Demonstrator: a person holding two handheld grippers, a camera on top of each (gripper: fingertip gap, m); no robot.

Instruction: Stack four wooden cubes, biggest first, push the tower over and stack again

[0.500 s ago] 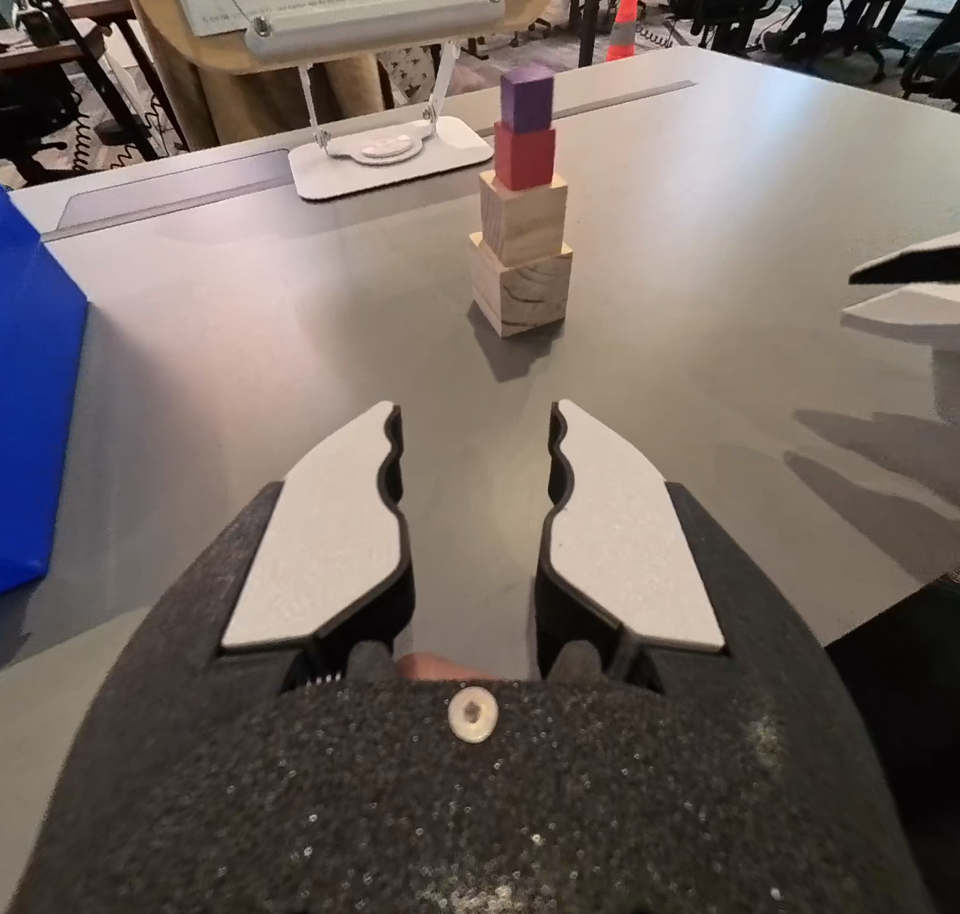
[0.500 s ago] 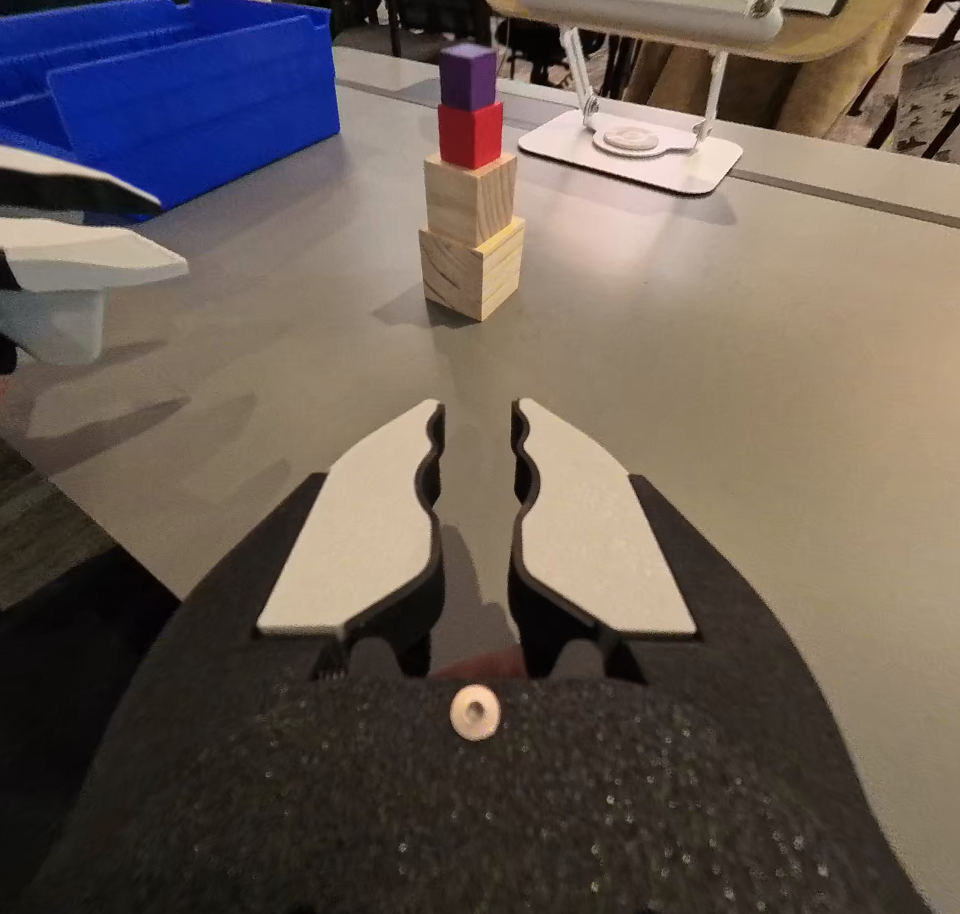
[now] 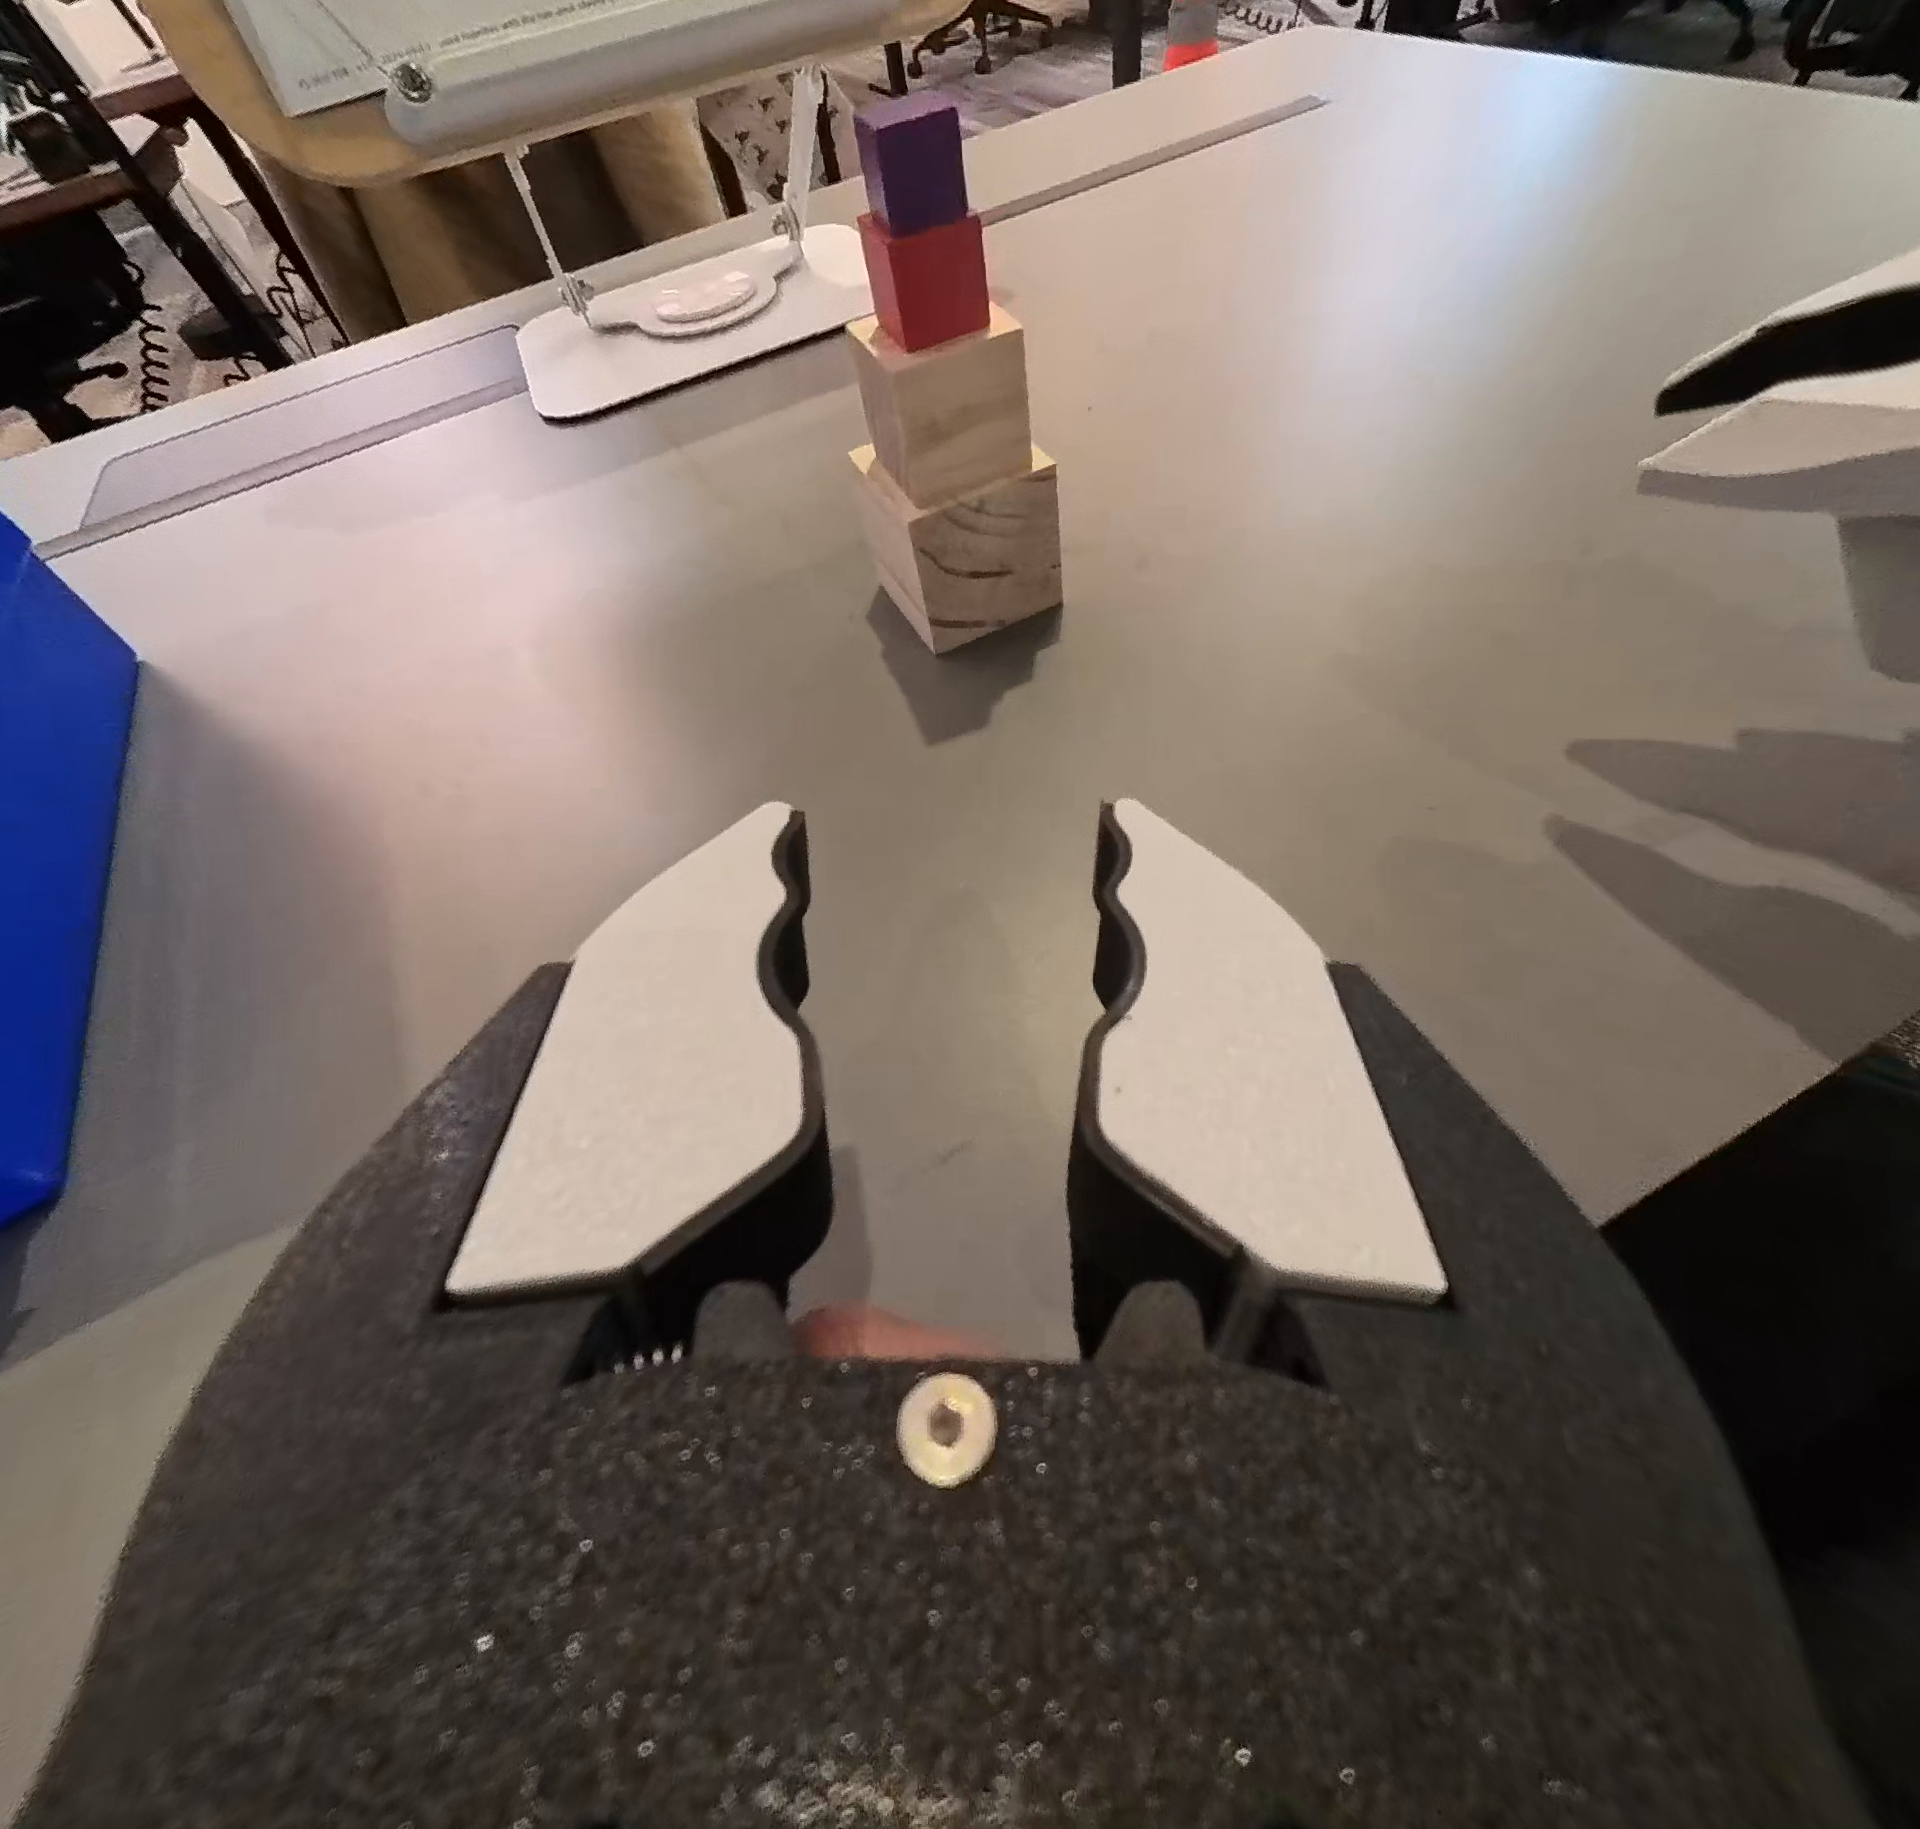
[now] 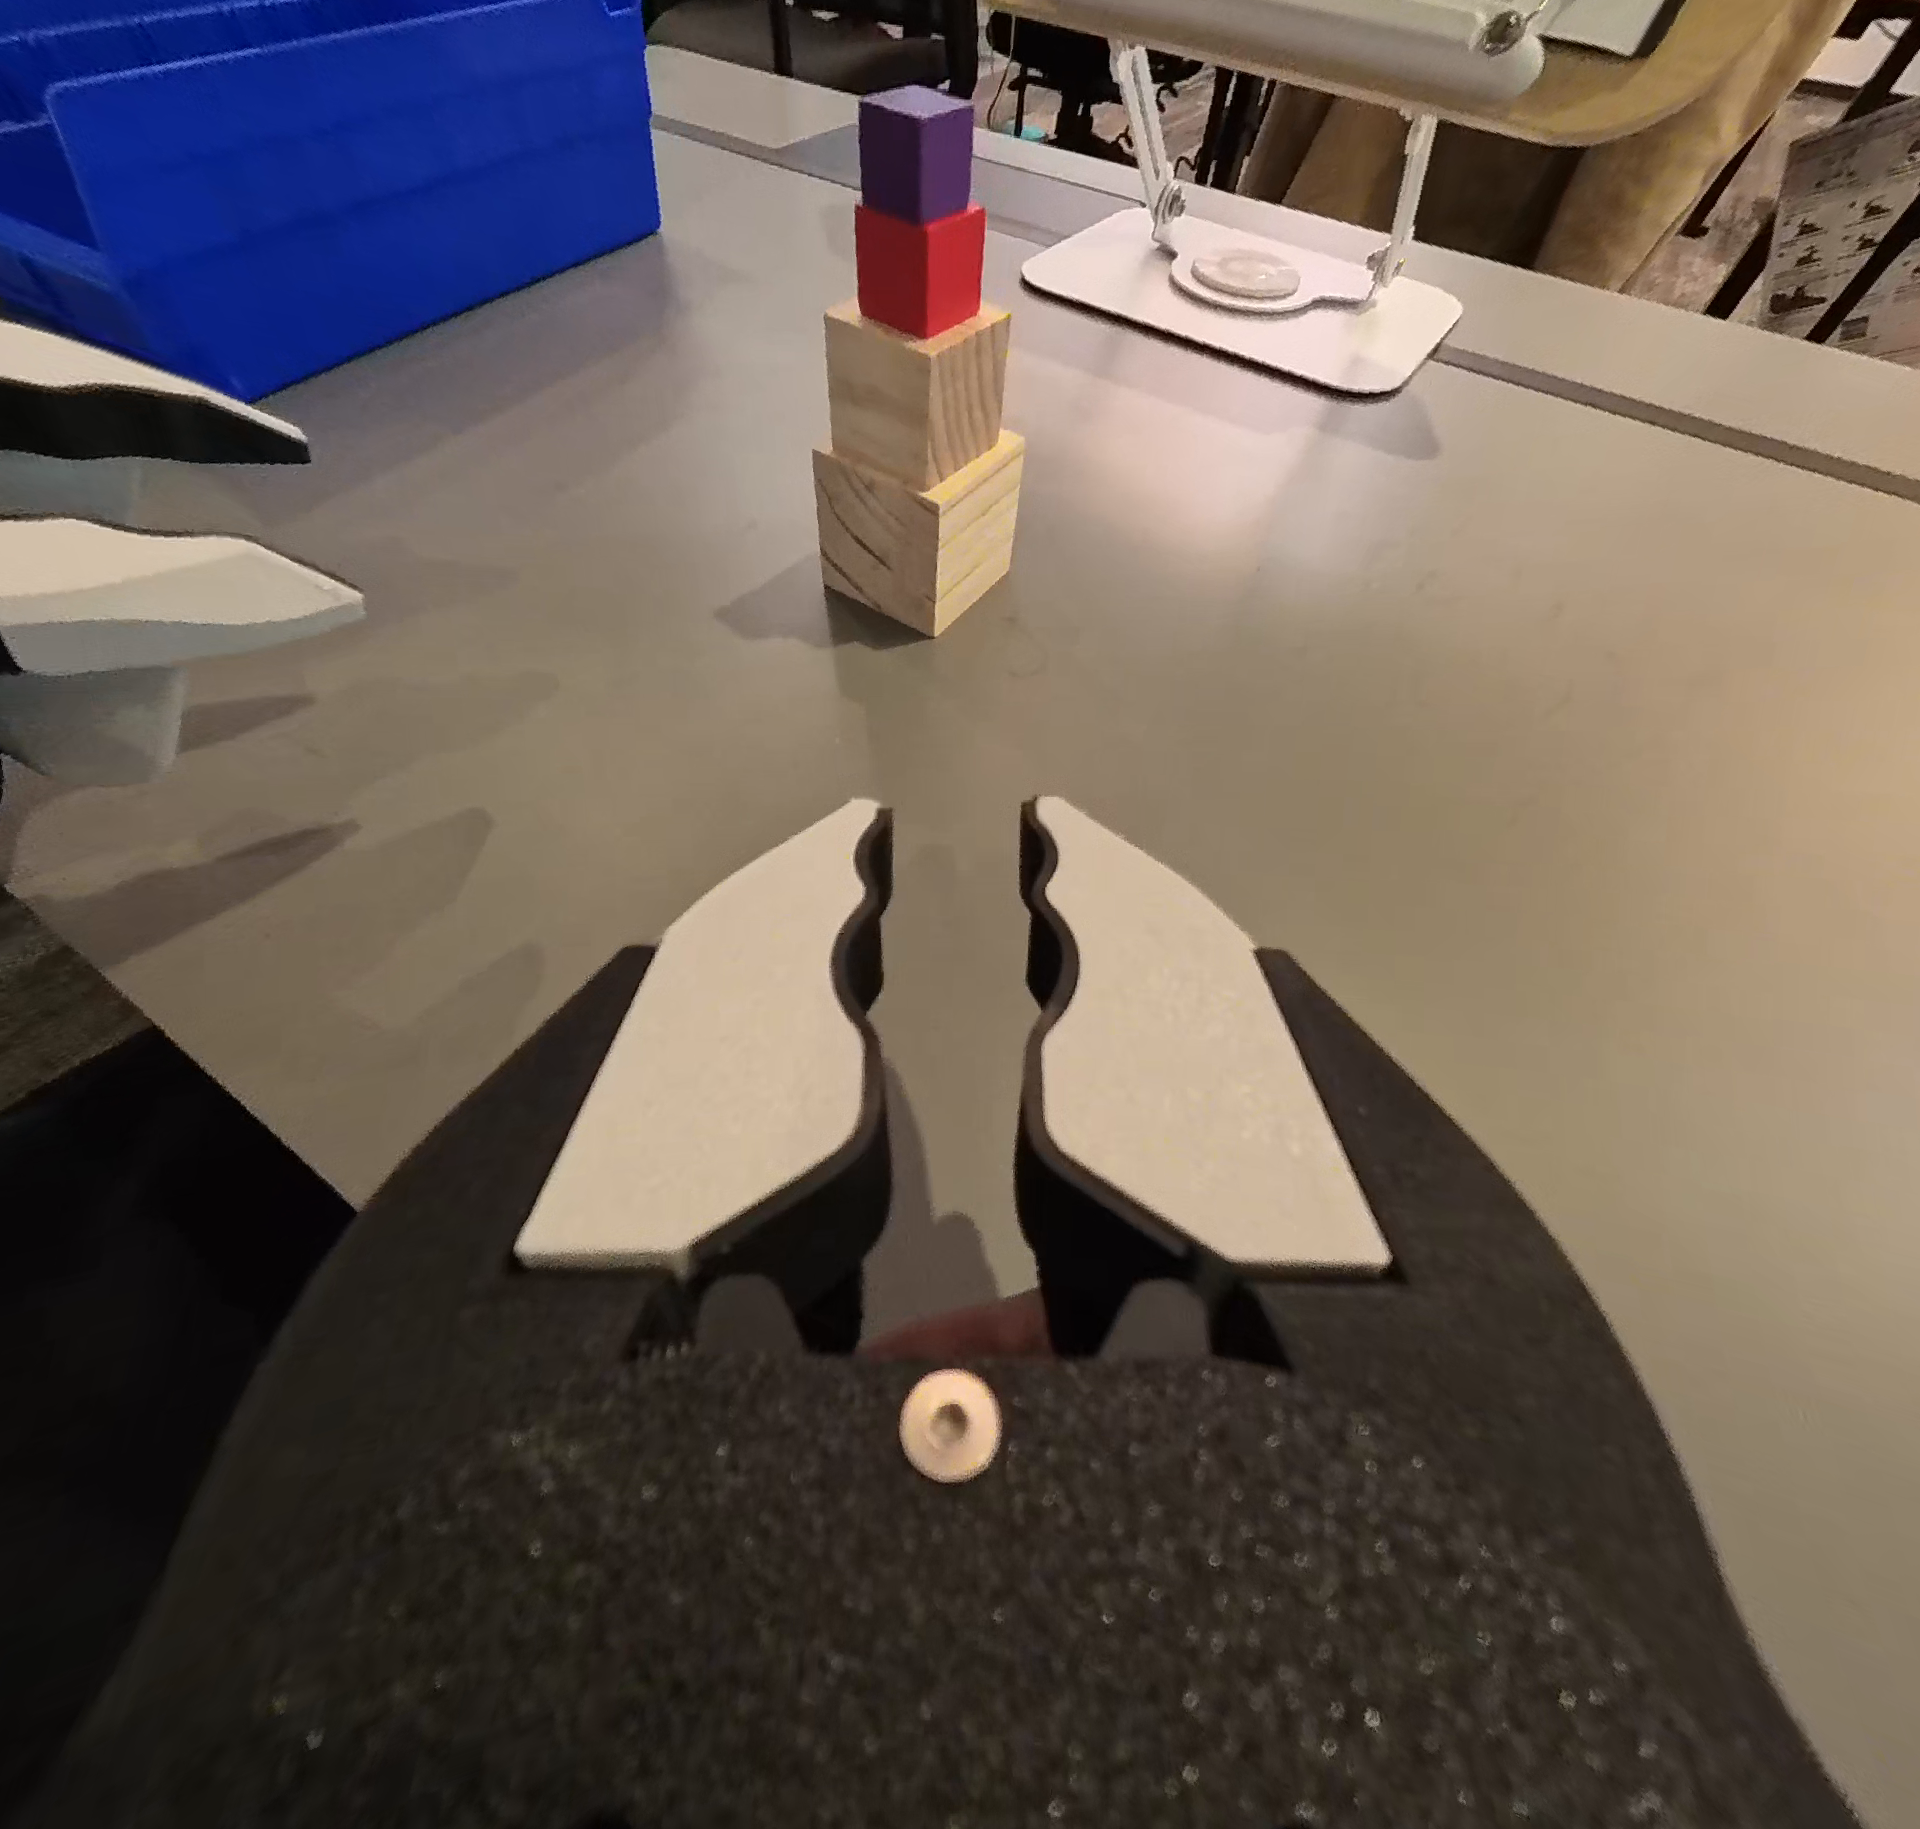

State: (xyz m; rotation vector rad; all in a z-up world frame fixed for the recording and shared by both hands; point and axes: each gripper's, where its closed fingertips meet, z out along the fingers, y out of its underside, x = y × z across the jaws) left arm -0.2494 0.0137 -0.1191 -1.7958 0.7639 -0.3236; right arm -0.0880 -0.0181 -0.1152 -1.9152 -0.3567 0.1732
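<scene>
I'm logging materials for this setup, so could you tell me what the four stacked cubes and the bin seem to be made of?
Bottom cube and second cube: bare, unfinished wood with visible grain lines. Red cube and purple cube: matte opaque paint, probably over wood, no grain showing. Blue bin: looks like moulded plastic, uniform colour, slight sheen.

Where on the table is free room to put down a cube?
Bare table lies between the tower and both open grippers, left and right, and right of the tower. Crowded: blue bin, stand base.
</scene>
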